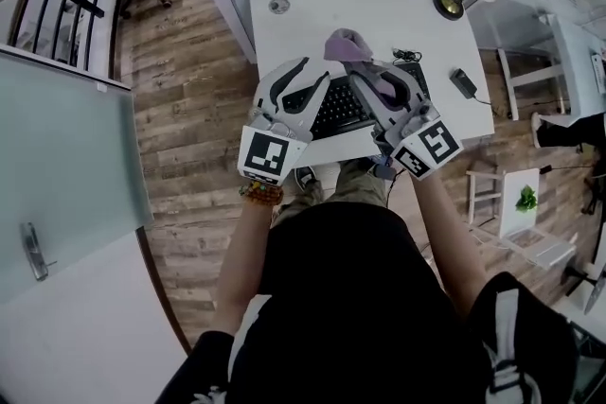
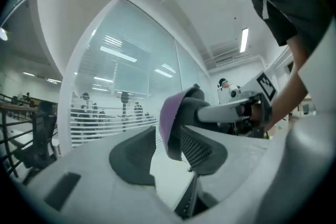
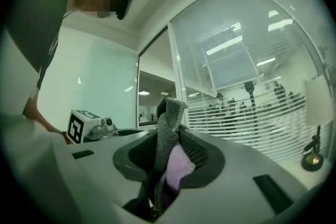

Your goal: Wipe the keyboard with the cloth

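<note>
The right gripper (image 3: pixel 170 157) pinches the grey-and-purple cloth (image 3: pixel 169 113) in its fingers above the black keyboard (image 1: pixel 336 114) on the white bench (image 1: pixel 379 9), the left gripper (image 2: pixel 168 150) with fingers spread alongside; wiping looks unstarted, so next lower the cloth onto the keys.

Head view: overhead, looking steeply down on the counter (image 1: pixel 379 24). Gripper views: level, close behind left claw (image 2: pixel 165 139) and right claw (image 3: pixel 170 152). Both gripper views take in the window blinds (image 2: pixel 105 123).
</note>
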Demonstrator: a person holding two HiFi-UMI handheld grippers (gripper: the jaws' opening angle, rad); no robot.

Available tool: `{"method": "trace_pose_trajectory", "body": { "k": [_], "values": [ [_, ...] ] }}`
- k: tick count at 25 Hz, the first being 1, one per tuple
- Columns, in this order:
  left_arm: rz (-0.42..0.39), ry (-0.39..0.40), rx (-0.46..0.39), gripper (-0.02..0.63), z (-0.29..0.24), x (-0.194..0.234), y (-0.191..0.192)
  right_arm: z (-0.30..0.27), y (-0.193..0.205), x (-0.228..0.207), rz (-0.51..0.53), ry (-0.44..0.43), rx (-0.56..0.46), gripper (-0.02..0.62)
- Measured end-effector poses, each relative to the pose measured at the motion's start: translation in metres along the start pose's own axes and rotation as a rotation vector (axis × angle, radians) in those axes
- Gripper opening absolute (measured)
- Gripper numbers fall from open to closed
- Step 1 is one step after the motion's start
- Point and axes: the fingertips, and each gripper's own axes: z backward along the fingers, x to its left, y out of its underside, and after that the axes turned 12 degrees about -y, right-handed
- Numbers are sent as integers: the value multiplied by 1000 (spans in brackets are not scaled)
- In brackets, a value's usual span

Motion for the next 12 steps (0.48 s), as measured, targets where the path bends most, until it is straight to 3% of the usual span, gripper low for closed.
{"method": "trace_pose_trajectory", "body": {
  "k": [4,12],
  "values": [
    [-26,12,-35,117,-2,-11,-28,14,-9,5,57,68,4,95],
    [-2,18,16,79,4,-19,-10,27,5,-1,9,114,5,92]
  ]
}}
